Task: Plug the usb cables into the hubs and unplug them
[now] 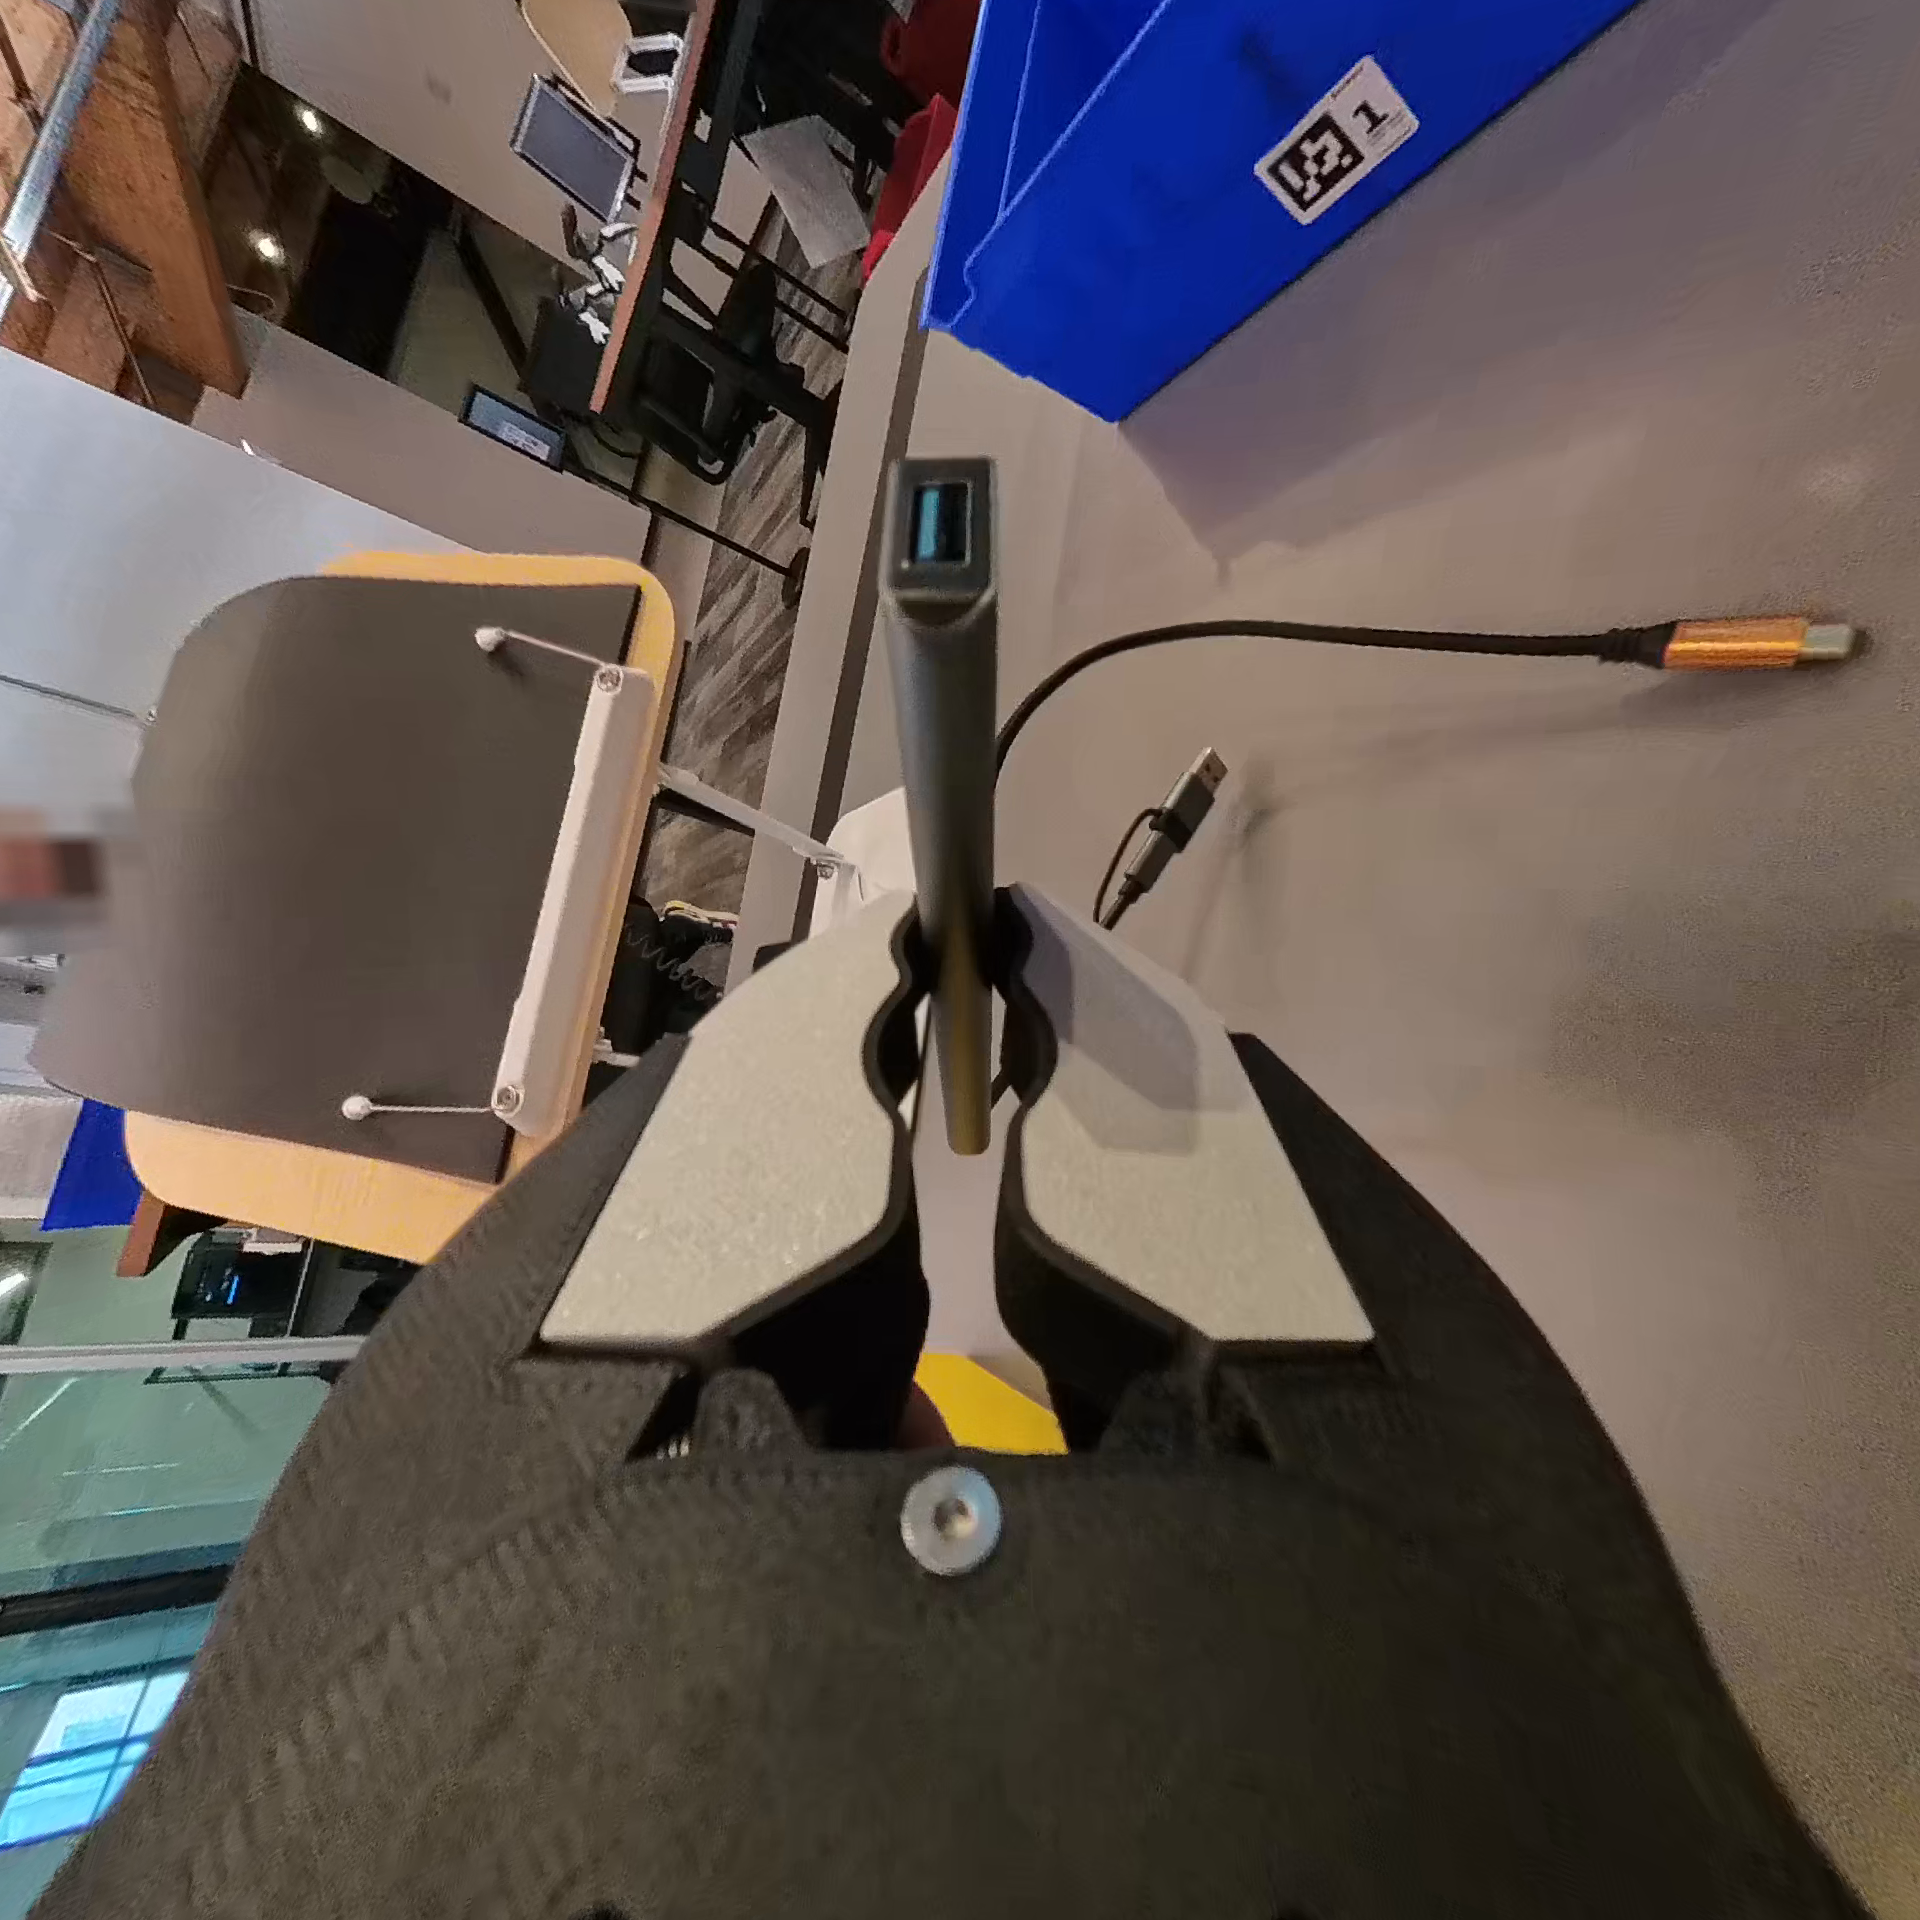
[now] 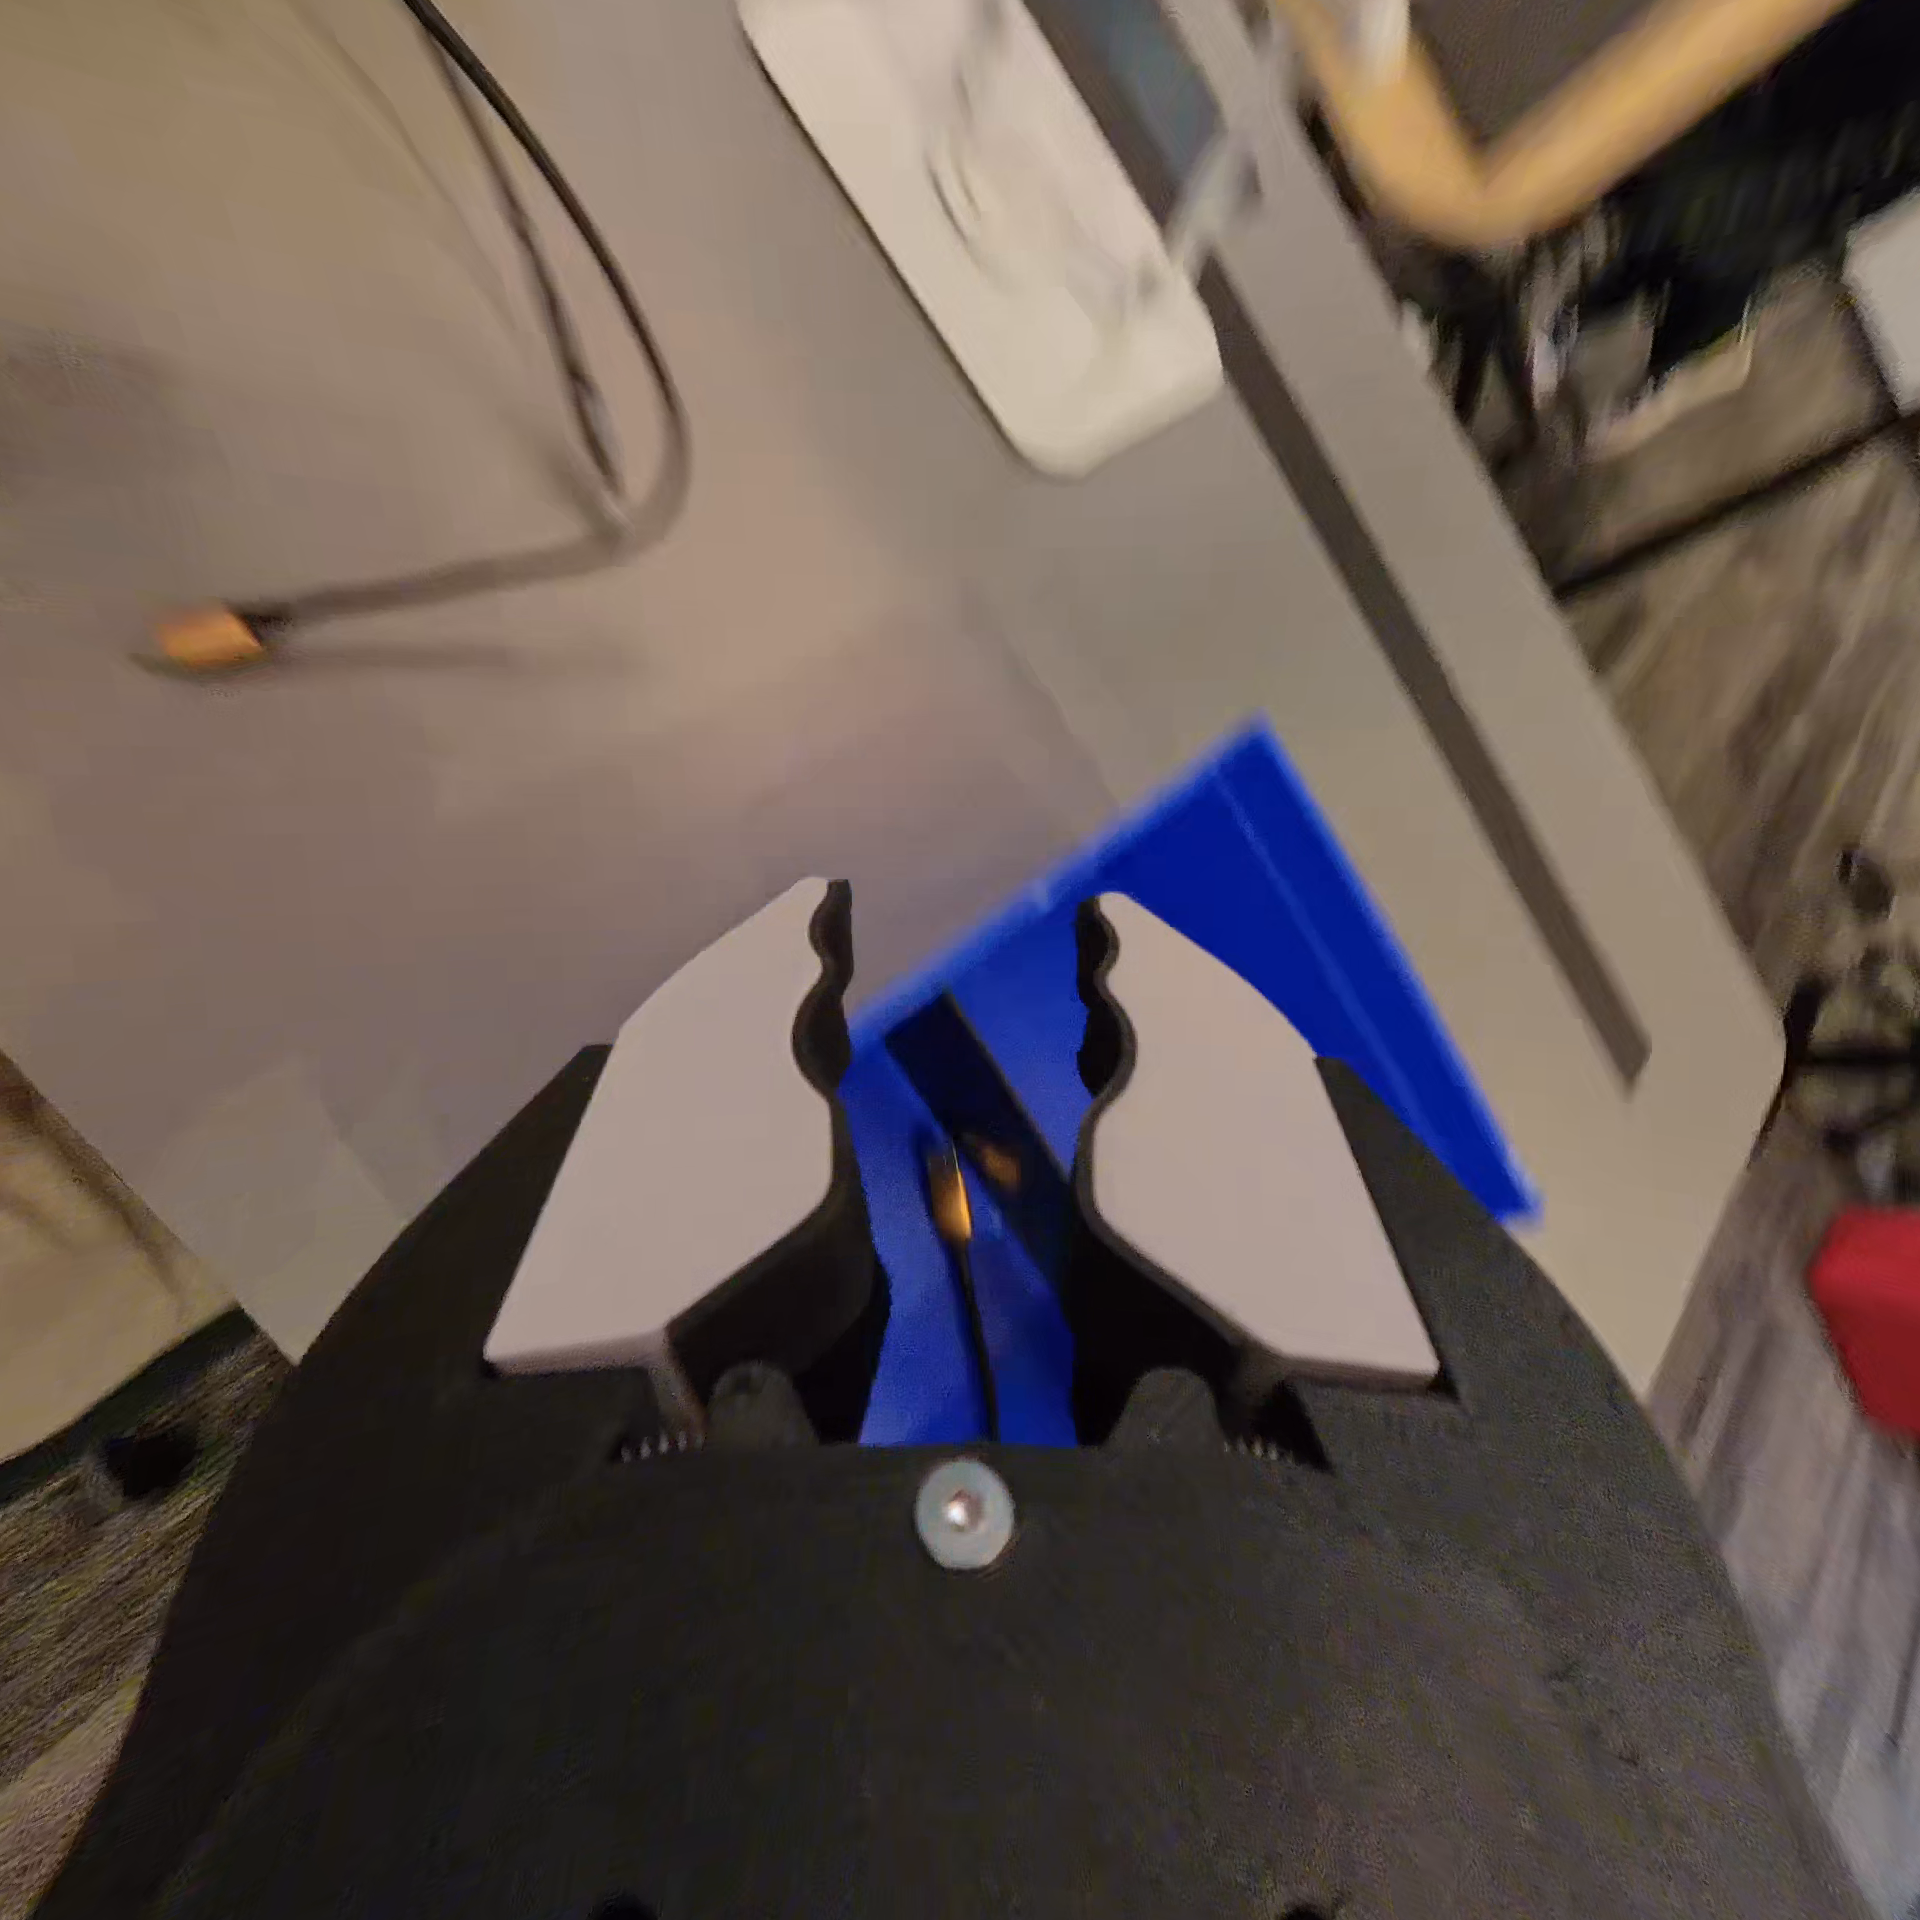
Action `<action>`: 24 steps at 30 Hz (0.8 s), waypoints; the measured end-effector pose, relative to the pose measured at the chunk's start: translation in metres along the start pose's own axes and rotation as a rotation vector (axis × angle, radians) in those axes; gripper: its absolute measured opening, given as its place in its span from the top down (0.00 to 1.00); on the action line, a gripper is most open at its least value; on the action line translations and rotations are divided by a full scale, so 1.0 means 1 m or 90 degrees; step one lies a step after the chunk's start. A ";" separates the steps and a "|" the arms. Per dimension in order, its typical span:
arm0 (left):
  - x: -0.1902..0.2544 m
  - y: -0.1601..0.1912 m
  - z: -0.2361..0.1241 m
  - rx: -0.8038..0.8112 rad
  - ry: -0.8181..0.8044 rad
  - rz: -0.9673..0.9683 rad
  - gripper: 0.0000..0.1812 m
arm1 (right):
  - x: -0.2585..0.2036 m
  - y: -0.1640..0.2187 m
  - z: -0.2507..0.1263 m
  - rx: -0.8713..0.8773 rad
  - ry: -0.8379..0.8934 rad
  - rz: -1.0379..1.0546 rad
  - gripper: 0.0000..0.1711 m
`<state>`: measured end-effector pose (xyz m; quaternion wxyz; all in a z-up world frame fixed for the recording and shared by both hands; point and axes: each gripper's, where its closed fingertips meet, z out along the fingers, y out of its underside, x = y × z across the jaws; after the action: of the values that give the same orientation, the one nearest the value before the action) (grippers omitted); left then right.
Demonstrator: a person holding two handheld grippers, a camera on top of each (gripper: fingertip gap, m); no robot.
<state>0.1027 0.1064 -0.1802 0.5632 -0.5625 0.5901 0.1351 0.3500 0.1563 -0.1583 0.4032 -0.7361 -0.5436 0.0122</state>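
My left claw point(image 1: 956, 935) pinches a slim grey hub point(image 1: 940, 790) edge-on — its blue-tongued port faces away from me, past the fingertips. Right of that claw, an orange-collared USB plug point(image 1: 1756, 644) and a small black plug point(image 1: 1179, 821) lie on the grey worktop point(image 1: 1558, 1039). My right claw point(image 2: 961, 935) is spread, holding nothing, over the blue bin point(image 2: 1226, 883).

slim grey usb hub point(image 1: 940, 790) raised, end port empty; orange-tipped black cable point(image 1: 1733, 643) unplugged on table
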 end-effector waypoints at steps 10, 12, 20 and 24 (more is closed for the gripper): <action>0.007 -0.034 -0.007 0.063 0.007 0.015 0.94 | -0.125 -0.131 0.080 0.168 -0.013 -0.392 0.82; 0.010 -0.040 -0.008 0.074 0.010 0.017 0.94 | -0.135 -0.139 0.087 0.186 0.005 -0.440 0.84; 0.018 -0.056 -0.011 0.115 0.027 0.010 0.94 | -0.149 -0.150 0.094 0.238 0.019 -0.463 0.95; 0.019 -0.060 -0.012 0.127 0.032 0.001 0.94 | -0.149 -0.148 0.091 0.240 -0.003 -0.442 0.96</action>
<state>0.1505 0.0676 -0.1631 0.6015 -0.5065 0.6147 0.0620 0.1311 0.1009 -0.1927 0.5101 -0.4215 -0.7494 -0.0232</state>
